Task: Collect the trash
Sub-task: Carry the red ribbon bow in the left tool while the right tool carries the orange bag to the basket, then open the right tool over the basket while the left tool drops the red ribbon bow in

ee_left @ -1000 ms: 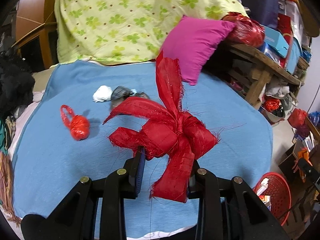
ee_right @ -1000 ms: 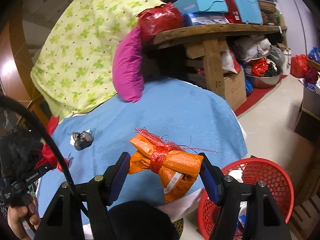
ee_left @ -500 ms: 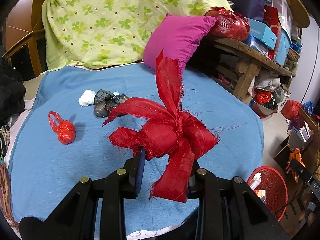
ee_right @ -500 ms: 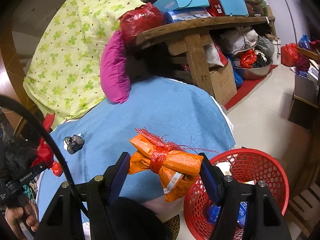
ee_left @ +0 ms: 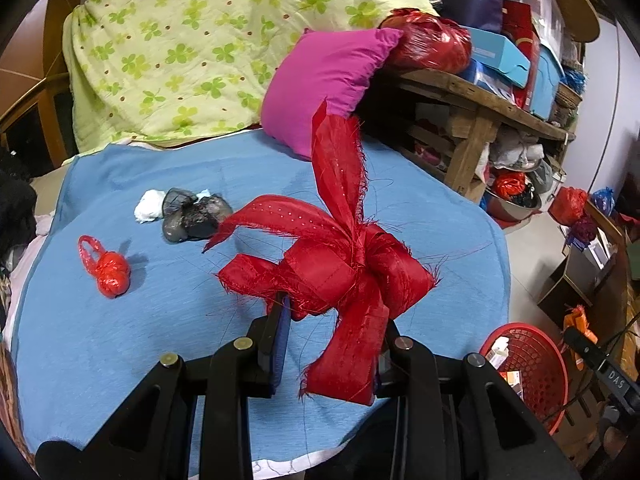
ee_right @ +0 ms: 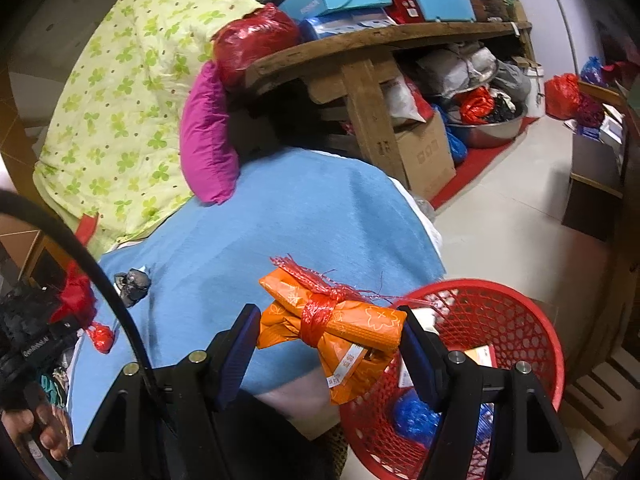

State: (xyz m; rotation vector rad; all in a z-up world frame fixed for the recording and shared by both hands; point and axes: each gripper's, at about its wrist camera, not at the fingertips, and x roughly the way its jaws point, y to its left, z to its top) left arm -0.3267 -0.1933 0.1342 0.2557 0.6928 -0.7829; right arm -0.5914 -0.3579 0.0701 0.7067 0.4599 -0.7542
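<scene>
My left gripper is shut on a frayed red ribbon bow and holds it above the blue bed cover. My right gripper is shut on an orange wrapped packet tied with red string, beside the rim of the red mesh basket on the floor. The basket also shows in the left wrist view and holds several bits of trash. On the cover lie a small knotted red bag, a grey crumpled bag and a white wad.
A pink pillow and a green clover quilt lie at the head of the bed. A wooden bench loaded with boxes stands to the right, with a carton and a metal bowl beneath.
Both grippers have drawn back and to the right, each keeping its load. The right gripper with the orange packet has come closer to the red basket, which now fills more of its view.
</scene>
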